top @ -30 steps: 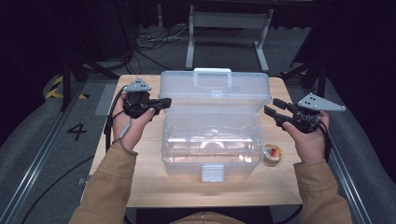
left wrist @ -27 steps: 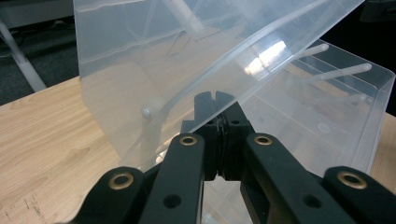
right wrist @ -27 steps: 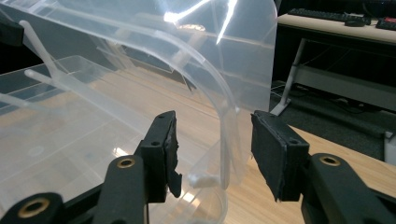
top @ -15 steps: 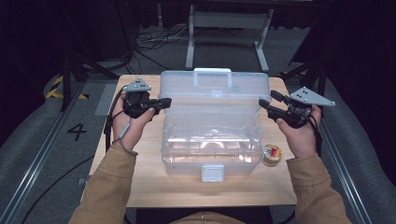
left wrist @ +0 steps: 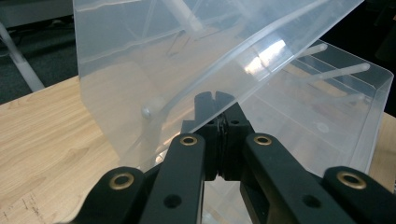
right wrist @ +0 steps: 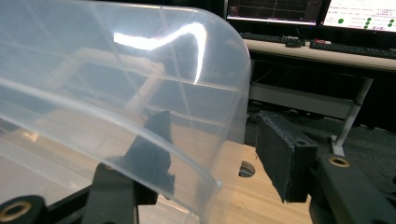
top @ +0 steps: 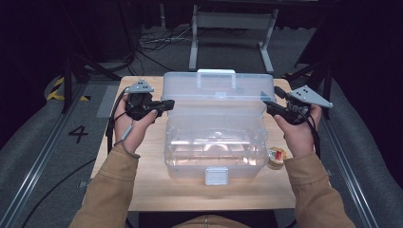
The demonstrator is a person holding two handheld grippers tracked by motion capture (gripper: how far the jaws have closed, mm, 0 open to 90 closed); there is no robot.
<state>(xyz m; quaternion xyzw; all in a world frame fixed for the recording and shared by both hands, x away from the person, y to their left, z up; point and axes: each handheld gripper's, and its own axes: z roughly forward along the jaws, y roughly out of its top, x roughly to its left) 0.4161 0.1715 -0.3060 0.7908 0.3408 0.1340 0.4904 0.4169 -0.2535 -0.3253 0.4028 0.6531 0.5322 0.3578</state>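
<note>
Lid (top: 216, 92) of the clear box (top: 215, 147) stands raised mid-bench. Left gripper (top: 165, 104) jaws are clamped on its left edge. Right gripper (top: 271, 108) jaws, just opening, straddle the right edge without pressing it.

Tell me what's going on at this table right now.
A person holds a gripper in each hand at the sides of a clear plastic box with its lid raised. The left gripper is shut on the lid's edge. The right gripper is open, its jaws astride the lid's other corner, not yet pressing. A small round tin sits on the table beside the box.
</note>
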